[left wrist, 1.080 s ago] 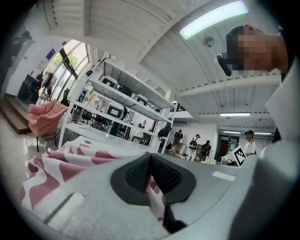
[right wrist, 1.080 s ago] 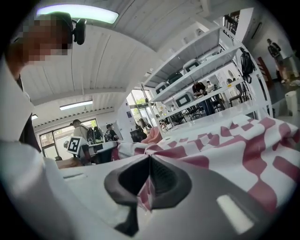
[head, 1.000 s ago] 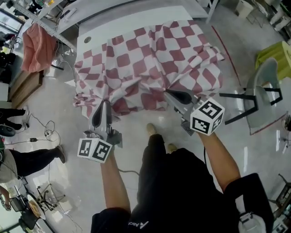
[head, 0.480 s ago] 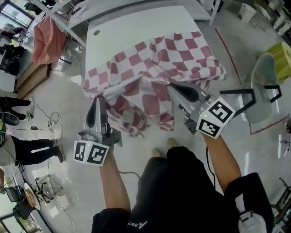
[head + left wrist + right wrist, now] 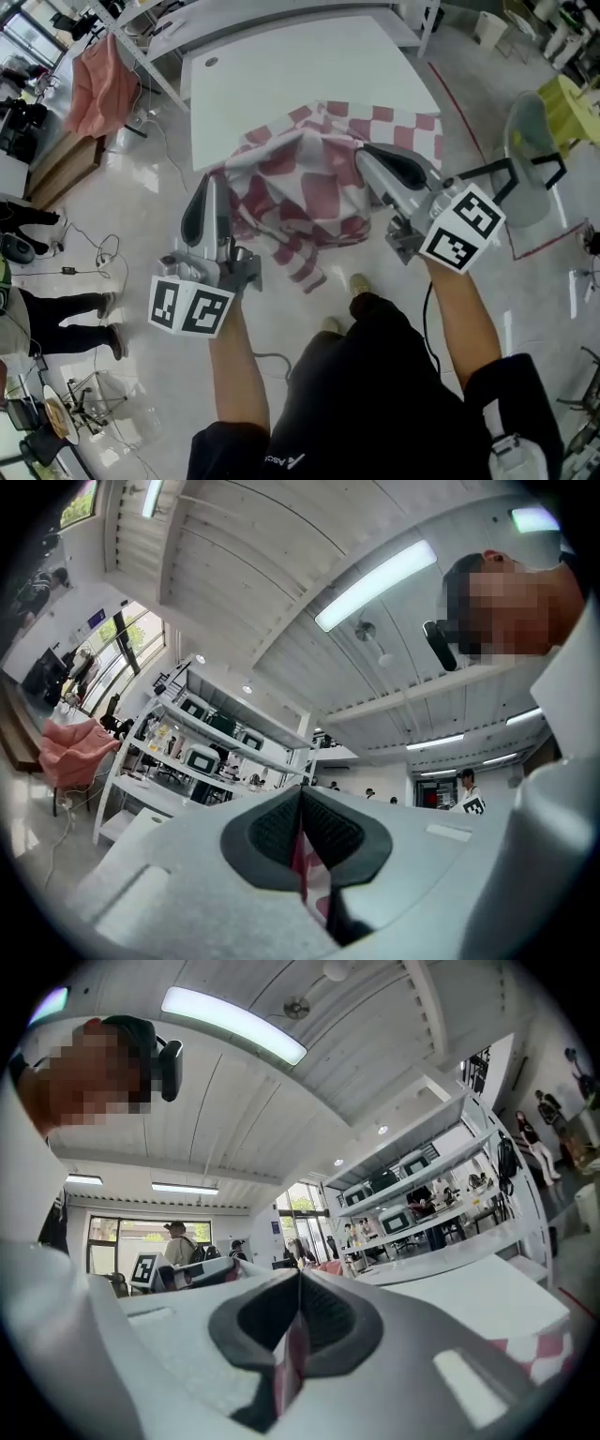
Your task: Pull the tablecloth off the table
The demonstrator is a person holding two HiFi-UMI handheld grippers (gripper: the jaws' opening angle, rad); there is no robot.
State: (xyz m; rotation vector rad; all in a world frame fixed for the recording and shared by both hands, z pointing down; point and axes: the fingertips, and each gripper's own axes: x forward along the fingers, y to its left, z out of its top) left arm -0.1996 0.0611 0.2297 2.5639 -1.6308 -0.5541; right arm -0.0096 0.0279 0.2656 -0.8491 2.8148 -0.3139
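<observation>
Glossy pale floor (image 5: 272,314) lies on the near side of the white rectangular table (image 5: 281,84), and the person's 2 light shoes (image 5: 360,282) stand on it just short of the table's near edge. At that edge the left gripper (image 5: 208,185) and the right gripper (image 5: 364,156) are raised side by side. Each is clenched on a fold of the red-and-white checked tablecloth (image 5: 314,192); both gripper views show a strip of that fabric pinched between pads pressed together. Between the 2 grippers the tablecloth is bunched into a heap that hangs off the table's near edge toward the floor. Only its far part rests on the table's near right corner, and the white top shows beyond it. Left of the table, a salmon-pink cloth (image 5: 94,84) hangs by a metal rack (image 5: 150,70). Right of the table stand a grey chair (image 5: 523,131) and a yellow-green object (image 5: 570,101), with a red line (image 5: 459,103) on the floor between them and the table.
</observation>
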